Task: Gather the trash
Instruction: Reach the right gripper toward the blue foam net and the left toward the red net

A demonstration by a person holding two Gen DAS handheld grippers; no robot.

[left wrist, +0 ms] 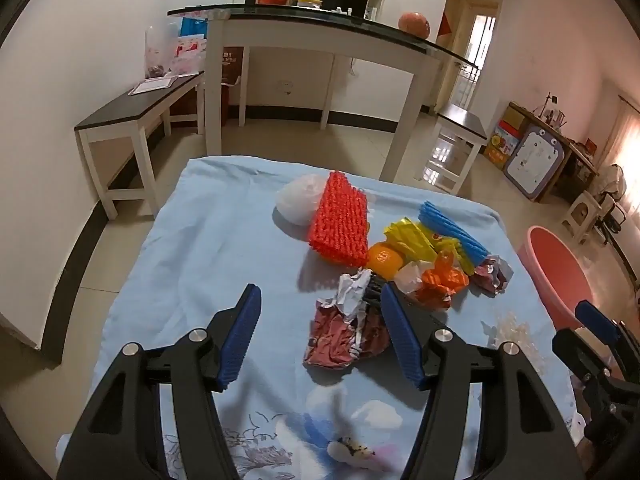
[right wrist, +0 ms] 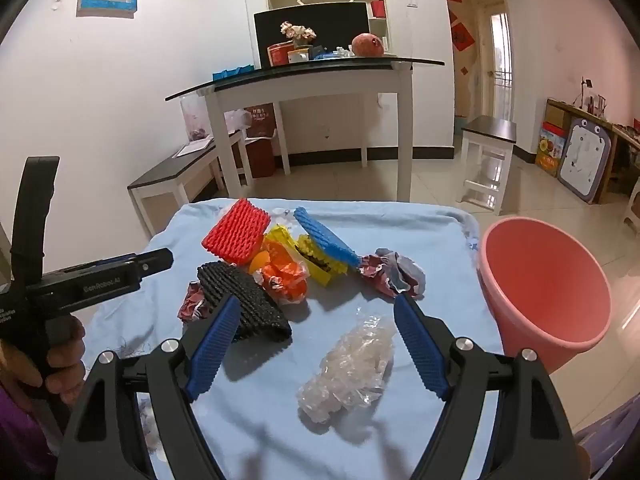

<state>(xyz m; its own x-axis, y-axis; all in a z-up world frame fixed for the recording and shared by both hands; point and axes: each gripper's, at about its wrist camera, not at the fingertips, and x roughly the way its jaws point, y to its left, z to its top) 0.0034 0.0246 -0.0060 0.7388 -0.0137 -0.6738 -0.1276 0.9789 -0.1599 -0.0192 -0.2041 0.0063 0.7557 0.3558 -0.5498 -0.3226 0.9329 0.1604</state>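
Trash lies in a heap on the blue-clothed table (left wrist: 200,240): a red foam net (left wrist: 340,220), a white bag (left wrist: 298,200), a blue foam net (left wrist: 452,228), yellow wrappers (left wrist: 412,240), an orange ball (left wrist: 384,258) and a crumpled maroon wrapper (left wrist: 344,332). My left gripper (left wrist: 319,286) hovers open just in front of that wrapper, holding nothing. My right gripper (right wrist: 317,298) is open and empty too, above a clear plastic wad (right wrist: 352,368), with a black foam net (right wrist: 244,300) by its left finger. A pink bucket (right wrist: 544,288) stands off the table's right edge.
Another crumpled wrapper (right wrist: 392,272) lies near the bucket side, and an orange wrapper (right wrist: 286,276) is mid-heap. A hand (right wrist: 60,348) holds the left gripper at the left. Beyond the table stand a glass-topped table (right wrist: 304,70), a low bench (left wrist: 132,112) and a stool (right wrist: 488,128).
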